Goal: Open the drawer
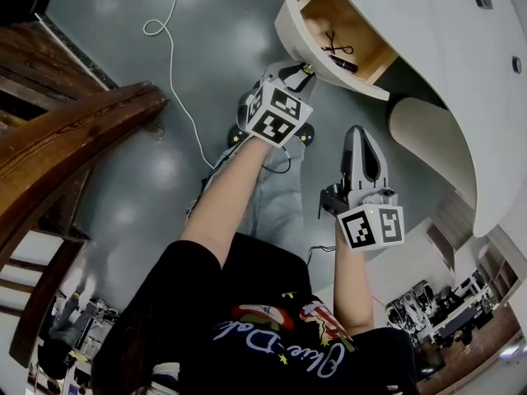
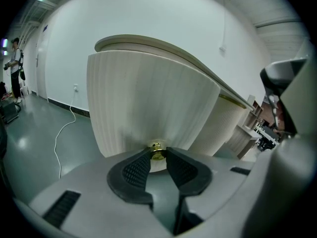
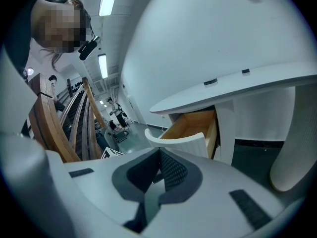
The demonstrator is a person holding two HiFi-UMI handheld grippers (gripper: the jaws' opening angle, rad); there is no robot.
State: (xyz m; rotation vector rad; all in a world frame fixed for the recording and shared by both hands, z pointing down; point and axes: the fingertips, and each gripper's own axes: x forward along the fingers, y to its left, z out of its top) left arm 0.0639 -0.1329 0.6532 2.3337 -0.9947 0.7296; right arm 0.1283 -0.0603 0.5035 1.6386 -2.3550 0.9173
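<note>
The drawer (image 1: 329, 62) stands pulled out of the white curved desk (image 1: 445, 39), its wooden inside showing with small black items (image 1: 339, 54) in it. My left gripper (image 1: 306, 71) is at the ribbed white drawer front (image 2: 148, 103), its pads closed on the small brass knob (image 2: 157, 150). My right gripper (image 1: 360, 132) hangs below and to the right of the drawer, apart from it, shut with nothing between its pads (image 3: 171, 170). The right gripper view shows the open drawer (image 3: 190, 133) ahead under the desktop.
A ribbed white pedestal (image 1: 436, 138) stands under the desk right of the drawer. A white cable (image 1: 173, 48) trails over the grey floor. Dark wooden railings (image 1: 66, 138) rise at the left. A person (image 2: 16, 68) stands far off by the wall.
</note>
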